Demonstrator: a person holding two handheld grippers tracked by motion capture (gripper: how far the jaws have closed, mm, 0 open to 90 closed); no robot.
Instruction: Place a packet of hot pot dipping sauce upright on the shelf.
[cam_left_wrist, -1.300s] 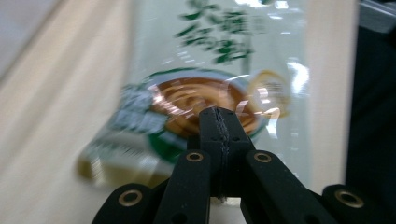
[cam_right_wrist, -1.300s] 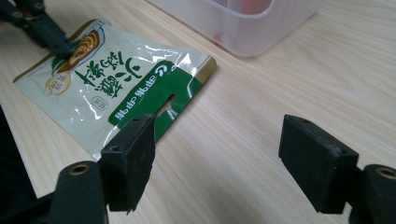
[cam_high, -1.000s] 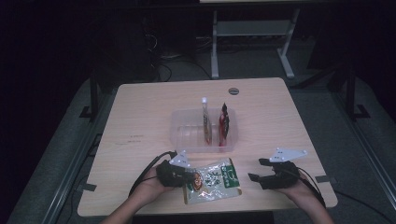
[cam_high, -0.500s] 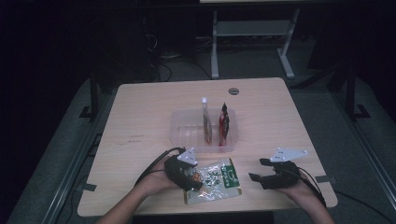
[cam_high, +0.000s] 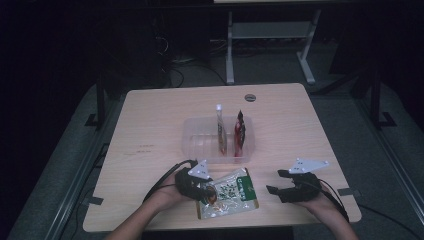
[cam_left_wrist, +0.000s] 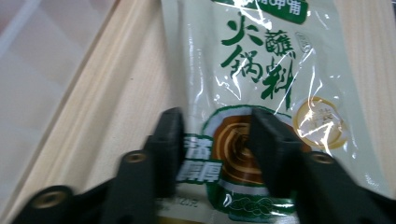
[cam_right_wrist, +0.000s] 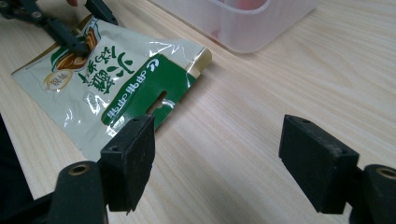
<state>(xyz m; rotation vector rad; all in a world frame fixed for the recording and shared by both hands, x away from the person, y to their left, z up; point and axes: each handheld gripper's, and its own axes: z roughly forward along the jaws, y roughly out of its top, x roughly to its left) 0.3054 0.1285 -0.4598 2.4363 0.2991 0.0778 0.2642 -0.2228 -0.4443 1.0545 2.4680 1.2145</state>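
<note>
I have the left gripper (cam_left_wrist: 212, 140) on the sauce packet (cam_high: 229, 192), which lies flat on the table (cam_high: 150, 130) just in front of the clear bin (cam_high: 200, 137). Its jaws have just been closing and now straddle the packet's corner; I cannot tell whether they pinch. The right gripper (cam_right_wrist: 219, 163) stands wide and empty beside the packet. I judge the packet light, floppy and slick, best pinched at a sealed edge.
</note>
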